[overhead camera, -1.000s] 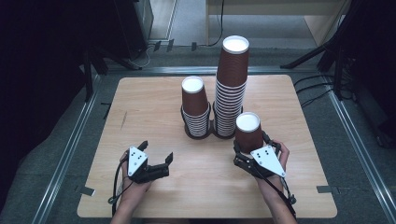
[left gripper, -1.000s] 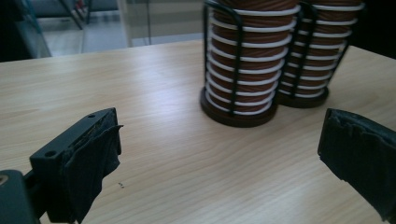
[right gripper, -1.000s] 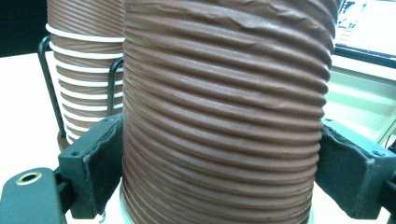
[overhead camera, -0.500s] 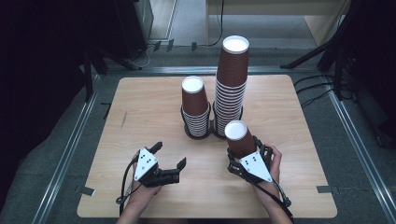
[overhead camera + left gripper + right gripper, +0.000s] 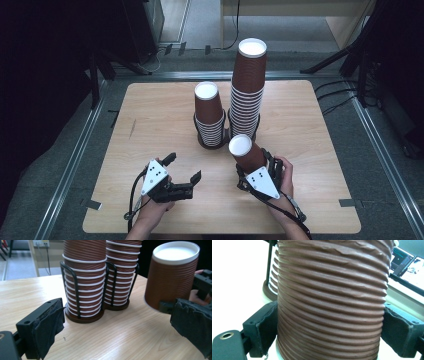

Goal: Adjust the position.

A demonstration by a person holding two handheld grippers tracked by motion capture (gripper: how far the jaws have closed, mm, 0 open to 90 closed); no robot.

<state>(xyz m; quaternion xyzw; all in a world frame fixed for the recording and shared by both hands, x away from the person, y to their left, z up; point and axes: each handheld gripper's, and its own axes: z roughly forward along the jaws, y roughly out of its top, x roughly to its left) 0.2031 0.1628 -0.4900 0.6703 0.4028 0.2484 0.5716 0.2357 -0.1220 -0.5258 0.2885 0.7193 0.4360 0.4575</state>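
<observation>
A single ribbed brown paper cup (image 5: 246, 154) with a white bottom is held upside down and tilted, just above the table, with my right gripper (image 5: 254, 167) shut on it. In the right gripper view its pads (image 5: 265, 326) press both sides of the cup (image 5: 332, 297). My left gripper (image 5: 184, 167) is open and empty at the front left, its jaws pointing right toward the cup. In the left gripper view, the cup (image 5: 171, 275) hangs just beyond the right jaw of the left gripper (image 5: 117, 325).
Two stacks of upturned cups stand in black wire holders at the table's middle: a short stack (image 5: 209, 112) and a tall stack (image 5: 248, 85), close behind the held cup. The wooden table (image 5: 150, 120) has bare room left and right. Dark stands flank it.
My right gripper has carried the cup left and a little nearer, tilting it. My left gripper has shifted right and turned its open jaws toward the cup.
</observation>
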